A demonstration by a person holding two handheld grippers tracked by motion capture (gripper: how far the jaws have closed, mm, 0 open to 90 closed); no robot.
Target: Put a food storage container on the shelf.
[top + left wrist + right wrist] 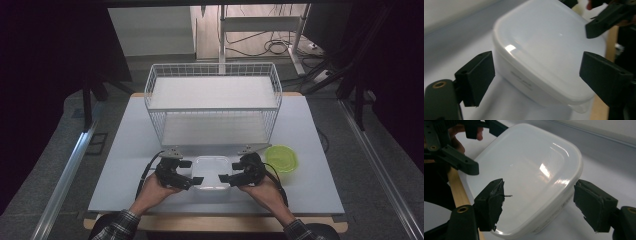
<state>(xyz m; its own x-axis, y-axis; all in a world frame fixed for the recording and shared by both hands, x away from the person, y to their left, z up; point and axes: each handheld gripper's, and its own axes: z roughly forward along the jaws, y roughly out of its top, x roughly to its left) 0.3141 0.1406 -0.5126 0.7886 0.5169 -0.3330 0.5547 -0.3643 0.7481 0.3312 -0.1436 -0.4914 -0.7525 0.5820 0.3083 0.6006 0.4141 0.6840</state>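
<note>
A white lidded plastic container (212,172) sits on the pale tabletop (125,165), close to its front edge and just in front of a white wire shelf rack (212,102). A person's left claw (194,180) reaches the container's left end and the right claw (223,178) its right end. Both claws stand apart, pads straddling the corners without pressing them. A green lid (281,158) lies just right of the container. Judging from this, an uneven squeeze on the smooth rounded corners could make the container slip, tilt, or slide off the near tabletop edge
</note>
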